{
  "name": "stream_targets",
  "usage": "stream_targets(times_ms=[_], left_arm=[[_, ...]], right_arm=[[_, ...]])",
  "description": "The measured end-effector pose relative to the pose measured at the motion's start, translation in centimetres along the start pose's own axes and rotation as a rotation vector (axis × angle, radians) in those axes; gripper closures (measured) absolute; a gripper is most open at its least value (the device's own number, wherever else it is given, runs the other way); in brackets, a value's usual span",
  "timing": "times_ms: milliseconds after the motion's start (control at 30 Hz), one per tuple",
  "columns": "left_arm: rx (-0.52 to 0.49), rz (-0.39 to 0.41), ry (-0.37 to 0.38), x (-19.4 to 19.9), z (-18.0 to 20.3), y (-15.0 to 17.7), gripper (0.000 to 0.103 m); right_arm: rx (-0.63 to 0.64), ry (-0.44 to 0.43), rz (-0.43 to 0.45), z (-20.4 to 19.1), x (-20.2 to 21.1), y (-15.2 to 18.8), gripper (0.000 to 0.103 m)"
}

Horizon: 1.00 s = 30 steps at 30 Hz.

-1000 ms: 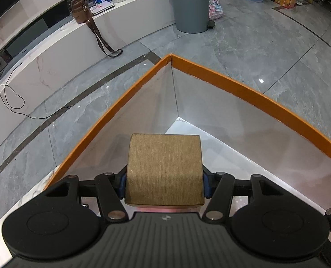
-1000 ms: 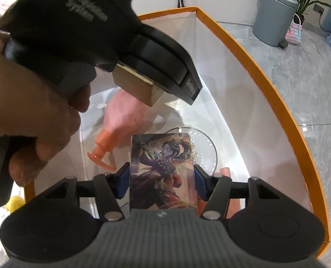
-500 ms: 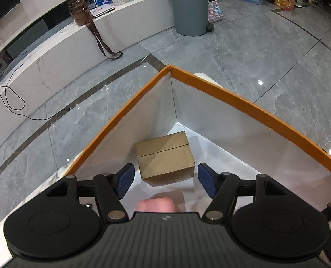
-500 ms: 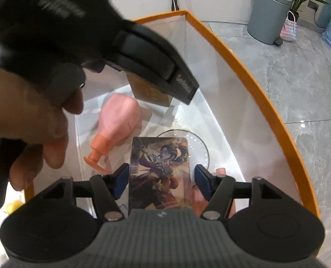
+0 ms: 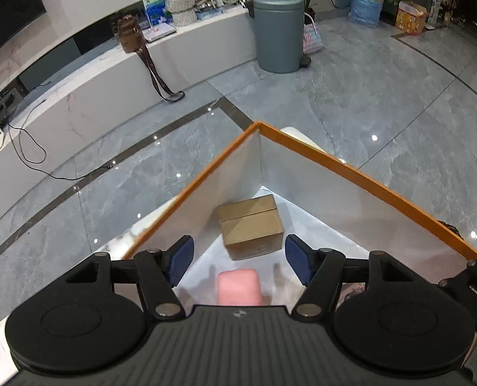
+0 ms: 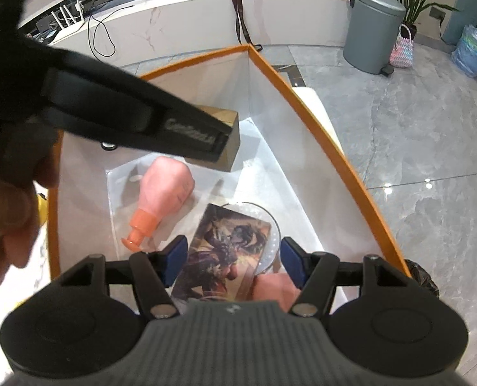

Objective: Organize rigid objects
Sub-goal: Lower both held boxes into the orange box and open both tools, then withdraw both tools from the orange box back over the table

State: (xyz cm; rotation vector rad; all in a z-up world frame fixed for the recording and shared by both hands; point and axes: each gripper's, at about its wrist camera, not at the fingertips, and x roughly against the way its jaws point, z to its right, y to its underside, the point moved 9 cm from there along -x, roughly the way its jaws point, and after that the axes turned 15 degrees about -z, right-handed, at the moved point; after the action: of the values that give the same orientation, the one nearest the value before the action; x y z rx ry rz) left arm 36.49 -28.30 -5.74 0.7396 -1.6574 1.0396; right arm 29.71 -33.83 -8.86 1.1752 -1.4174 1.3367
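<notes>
A brown box lies in the far corner of the orange-rimmed white bin, free of my left gripper, which hangs open above it. A pink bottle shows just under that gripper. In the right wrist view the picture card rests tilted on a glass dish inside the bin. My right gripper is open above it, pads clear of the card's edges. The pink bottle with its orange pump lies to the left. The left gripper's black body partly hides the brown box.
A person's hand holds the left gripper at the left edge. A second pink item lies under the right finger. Beyond the bin are grey floor tiles, a grey pedal bin and a white ledge with a brown bag.
The left gripper opened, the brown box dropped into the bin's corner, and the gripper rose. The right gripper let go of the picture card, which now lies tilted on the dish.
</notes>
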Motion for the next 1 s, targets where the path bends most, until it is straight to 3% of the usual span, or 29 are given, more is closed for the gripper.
stream_targets(times_ms=[233,433,733,1000], left_arm=[[0.014,0.033,-0.024,3.2,-1.7,1.3,0.026],[0.061,0.064,-0.001,5.3,-3.8,3.8,0.026],[0.141,0.066,-0.023,6.4,-8.7,8.1,0.026],[0.169,0.057,-0.024,6.4,-10.5,12.0,0.026]], right_arm=[[0.014,0.003,0.034,-0.9,2.4,0.4,0.039],[0.031,0.009,0.061,-2.1,4.2,0.9,0.038],[0.083,0.019,0.083,-4.6,5.9,1.3,0.038],[0.143,0.010,0.086,-7.2,6.2,1.8,0.038]])
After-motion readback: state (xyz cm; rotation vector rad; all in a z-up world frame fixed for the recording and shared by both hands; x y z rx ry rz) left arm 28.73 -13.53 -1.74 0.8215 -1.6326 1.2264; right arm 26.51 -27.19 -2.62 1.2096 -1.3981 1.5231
